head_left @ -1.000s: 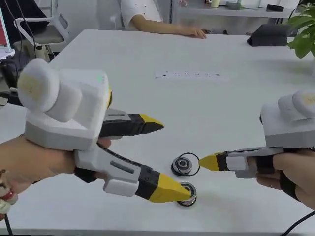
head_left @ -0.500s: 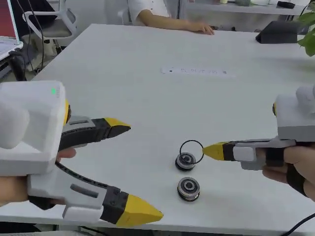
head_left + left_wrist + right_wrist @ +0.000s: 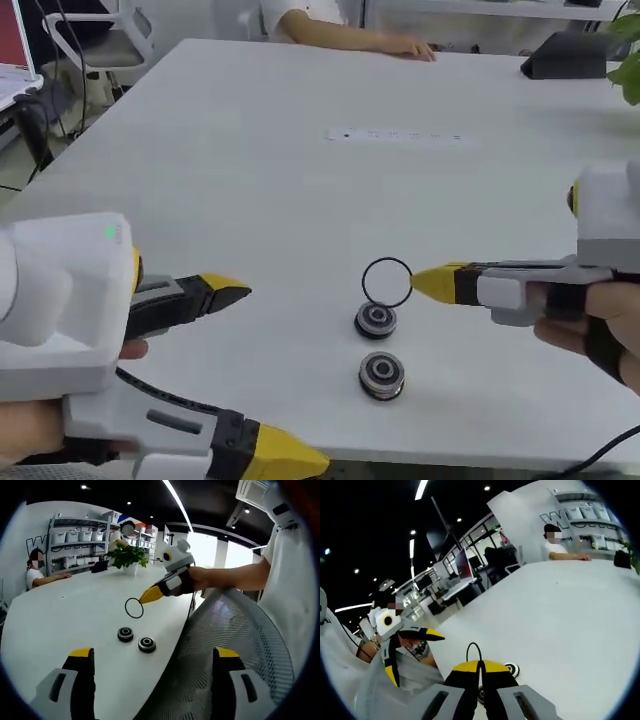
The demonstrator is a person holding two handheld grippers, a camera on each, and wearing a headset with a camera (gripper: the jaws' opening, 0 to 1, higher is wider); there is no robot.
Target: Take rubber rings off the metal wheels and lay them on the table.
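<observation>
- pinching the black rubber ring (image 3: 364, 282) at their yellow tips, the right tongs (image 3: 418, 283) are pressed together on it; in the right gripper view the two tips meet with the ring standing up between them.
- the far wheel (image 3: 376, 320) lies flat on the white counter (image 3: 250, 180), just below the ring in the head view.
- the near wheel (image 3: 382, 373) lies flat just beside it, toward the counter's front edge; the two are close but not touching.
- the ring hangs upright, clear of the counter; the left gripper view shows a gap between it and the far wheel.
- whether either wheel carries a ring of its own cannot be told.
- the left tongs (image 3: 283, 377) are spread wide and hold nothing; they sit to the left of both wheels, well apart from them, at the counter's front edge.
- a person's arm (image 3: 350, 38) rests on the far end of the counter.
- a potted plant (image 3: 127, 556) stands on the far part of the counter.
</observation>
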